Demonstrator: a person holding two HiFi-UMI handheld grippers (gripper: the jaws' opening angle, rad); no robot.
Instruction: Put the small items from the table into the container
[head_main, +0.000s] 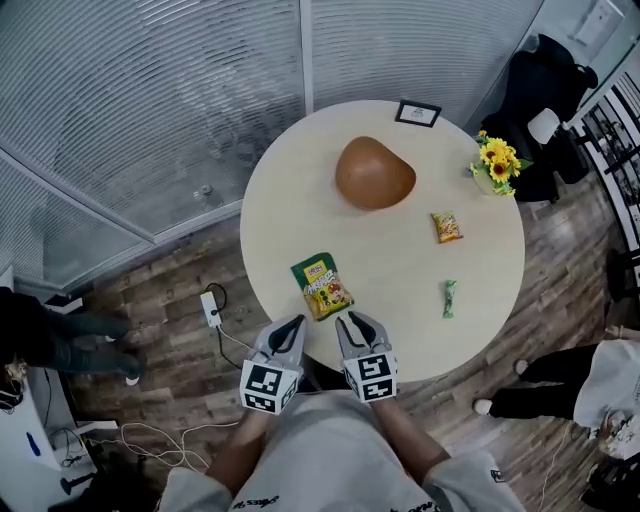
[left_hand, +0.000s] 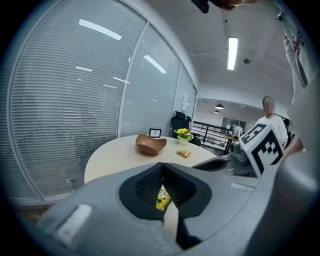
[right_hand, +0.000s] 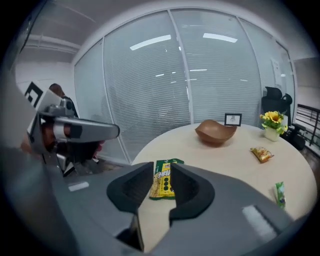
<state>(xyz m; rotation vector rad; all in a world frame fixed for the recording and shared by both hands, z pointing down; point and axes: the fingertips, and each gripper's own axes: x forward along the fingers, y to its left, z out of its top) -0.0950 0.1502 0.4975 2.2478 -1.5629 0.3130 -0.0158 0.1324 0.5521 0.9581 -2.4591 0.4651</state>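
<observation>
The right gripper (head_main: 353, 326), at the lower centre of the head view, has its jaws a narrow slit apart and pinches nothing. The green snack bag (head_main: 322, 286) lies flat on the round table (head_main: 420, 330) just beyond their tips. The left gripper (head_main: 291, 328) beside it has its tips pressed together and is empty. The brown bowl (head_main: 374, 173) sits upper centre, with an orange packet (head_main: 447, 227) and a green sachet (head_main: 450, 298) at right.
</observation>
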